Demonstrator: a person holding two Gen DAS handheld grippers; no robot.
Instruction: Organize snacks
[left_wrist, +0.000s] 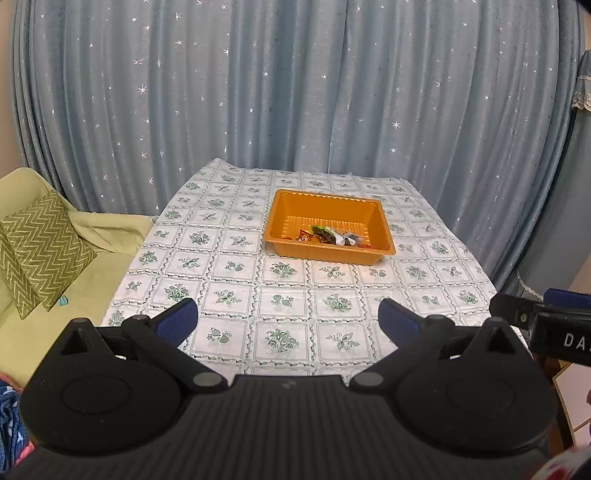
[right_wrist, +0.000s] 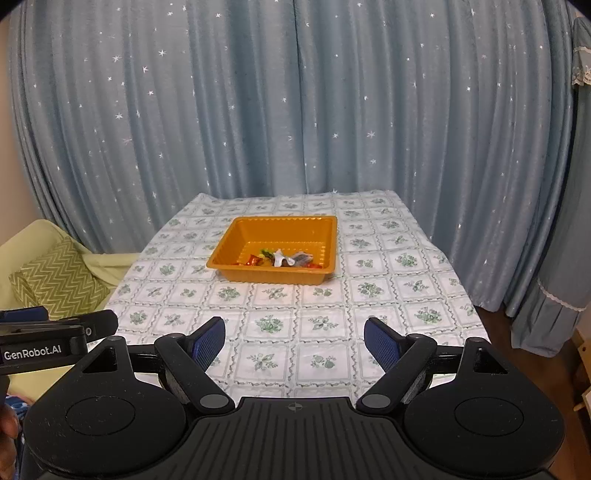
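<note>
An orange tray (left_wrist: 373, 216) was seen on the table (left_wrist: 229, 295), well ahead of the left claw (left_wrist: 288, 319) and a little to its right. From the right claw (right_wrist: 294, 341) the same tray (right_wrist: 229, 245) was seen well ahead and slightly to the left. A small heap of wrapped snacks (left_wrist: 330, 236) was gathered along the tray's near wall; the far part of the tray floor was left bare. In the heap (right_wrist: 284, 258), red, green, white and dark wrappers could be made out, but they could not be counted.

Both claws were held released, jaws spread wide, nothing between the blue pads (left_wrist: 177, 319), only the flowered tablecloth (right_wrist: 369, 291) seen below. The two claws were kept side by side at the near table edge, each caught at the margin of the other's view.

Behind the table a starred blue curtain (left_wrist: 295, 92) was hung. To the left of the left claw a zigzag cushion (left_wrist: 40, 243) was propped on a pale green sofa (left_wrist: 107, 229).
</note>
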